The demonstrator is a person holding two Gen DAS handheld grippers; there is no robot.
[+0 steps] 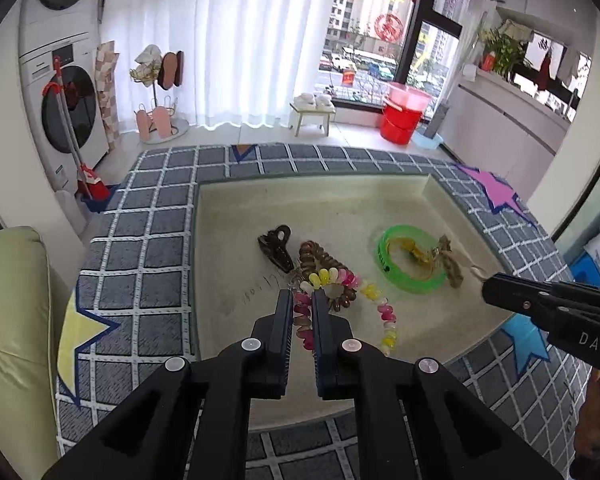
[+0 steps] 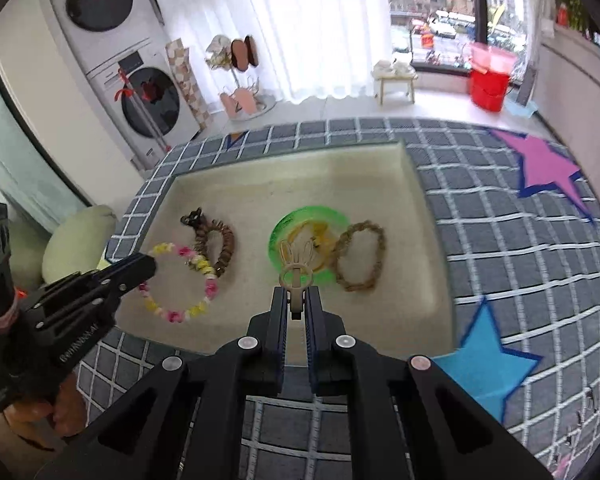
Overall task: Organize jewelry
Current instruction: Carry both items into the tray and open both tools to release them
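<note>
Right tongs (image 2: pixel 296 292) clamped on small beige clip (image 2: pixel 296 276), w/ green ring (image 2: pixel 284 224) just beyond the tips, far side. Left tongs (image 1: pixel 302 296) gripped bead bracelet (image 1: pixel 384 312), well left of ring, so right hand nearer.

Behind the checked grey cloth (image 1: pixel 148 216) stand two stacked washing machines (image 1: pixel 66 92), a white curtain (image 1: pixel 236 40), a small stool (image 1: pixel 312 116) and red buckets (image 1: pixel 402 116).

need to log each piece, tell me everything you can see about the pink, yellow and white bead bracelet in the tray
The pink, yellow and white bead bracelet is a loop of glossy, translucent oval beads that look like plastic or glass, in clusters of pink, yellow and clear white. It lies flat in the left part of the shallow beige tray. Its far side overlaps the brown coiled hair tie. The left gripper is closed on its near-left stretch, beads showing between the fingers.
</note>
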